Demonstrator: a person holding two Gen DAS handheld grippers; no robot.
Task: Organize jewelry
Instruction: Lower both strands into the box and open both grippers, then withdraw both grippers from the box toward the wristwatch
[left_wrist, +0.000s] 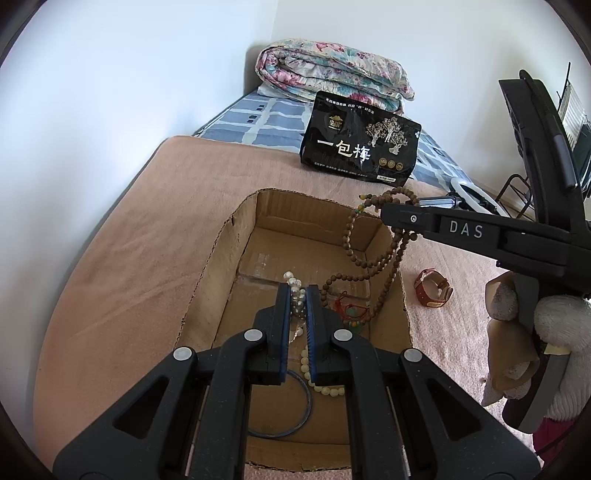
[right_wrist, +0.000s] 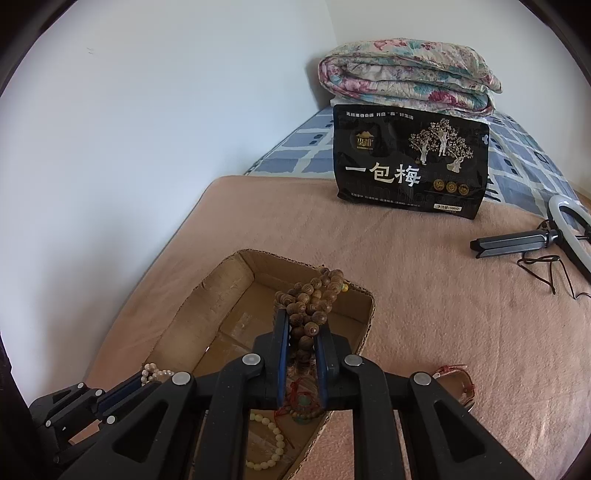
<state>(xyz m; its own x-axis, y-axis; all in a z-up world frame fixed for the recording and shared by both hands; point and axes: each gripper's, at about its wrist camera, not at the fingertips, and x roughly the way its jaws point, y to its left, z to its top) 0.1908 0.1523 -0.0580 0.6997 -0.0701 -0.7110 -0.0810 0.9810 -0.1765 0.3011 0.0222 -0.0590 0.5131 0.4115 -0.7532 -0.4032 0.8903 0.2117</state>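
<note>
Grippers (left_wrist: 297, 295) (right_wrist: 302, 328) clamp pearls (left_wrist: 295, 286), beads (right_wrist: 314, 295).

I am counting two grippers over one cardboard box (left_wrist: 236, 236): the left gripper (left_wrist: 298, 295) is pinching one pearl strand (left_wrist: 295, 291), the right gripper (right_wrist: 301, 325) one wooden bead string (right_wrist: 314, 295). Inside the box I am seeing one cream bead bracelet (right_wrist: 269, 443), one blue bangle (left_wrist: 295, 406) and one red cord piece (left_wrist: 347, 306). Beside the box one red watch (left_wrist: 434, 291) is lying; beyond it one black pouch (left_wrist: 362, 144) is standing.
</note>
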